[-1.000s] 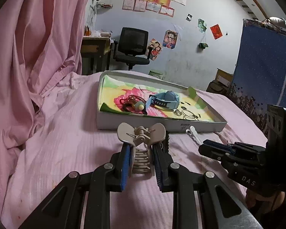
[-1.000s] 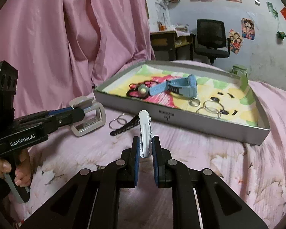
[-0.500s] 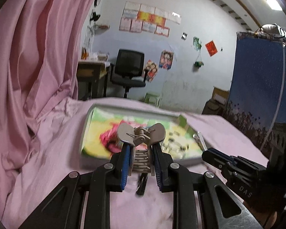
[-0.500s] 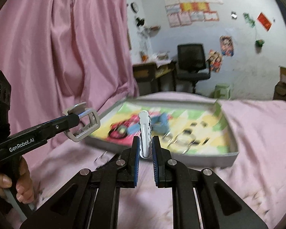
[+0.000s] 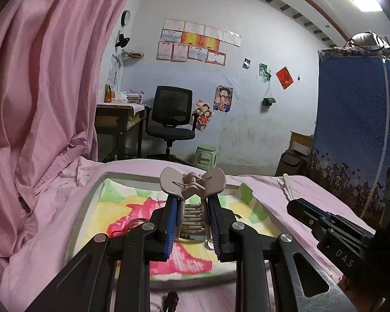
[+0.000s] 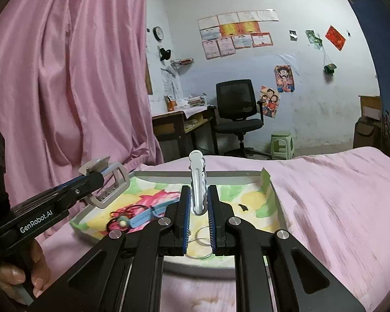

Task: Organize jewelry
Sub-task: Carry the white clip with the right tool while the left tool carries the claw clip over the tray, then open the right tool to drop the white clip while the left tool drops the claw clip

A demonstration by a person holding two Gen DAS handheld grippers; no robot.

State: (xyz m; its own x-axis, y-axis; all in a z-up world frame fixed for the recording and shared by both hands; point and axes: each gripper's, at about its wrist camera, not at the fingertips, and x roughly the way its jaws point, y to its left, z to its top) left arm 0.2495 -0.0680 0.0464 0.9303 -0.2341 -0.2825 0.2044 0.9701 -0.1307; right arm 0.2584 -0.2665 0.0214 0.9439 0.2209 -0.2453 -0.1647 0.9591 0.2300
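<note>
My left gripper (image 5: 192,209) is shut on a beige claw hair clip (image 5: 192,182), held above the near part of the shallow grey tray (image 5: 91,195) with its colourful lining. My right gripper (image 6: 198,205) is shut on a white hair clip (image 6: 197,179) that stands upright between its fingers, also over the tray (image 6: 169,173). In the right wrist view the left gripper (image 6: 101,182) with its claw clip (image 6: 109,189) hovers over the tray's left side. A blue watch (image 6: 140,217), a dark cord bracelet (image 6: 119,215) and thin metal rings (image 6: 201,236) lie inside the tray.
The tray lies on a pink bedsheet (image 6: 338,208). A pink curtain (image 5: 39,91) hangs at the left. A small dark item (image 5: 170,300) lies on the sheet near the tray's front edge. An office chair (image 5: 173,119), desk (image 5: 119,119) and green stool (image 5: 205,156) stand beyond the bed.
Both grippers have risen and moved forward over the tray, each still holding its clip. The tray now sits under the fingers instead of ahead of them.
</note>
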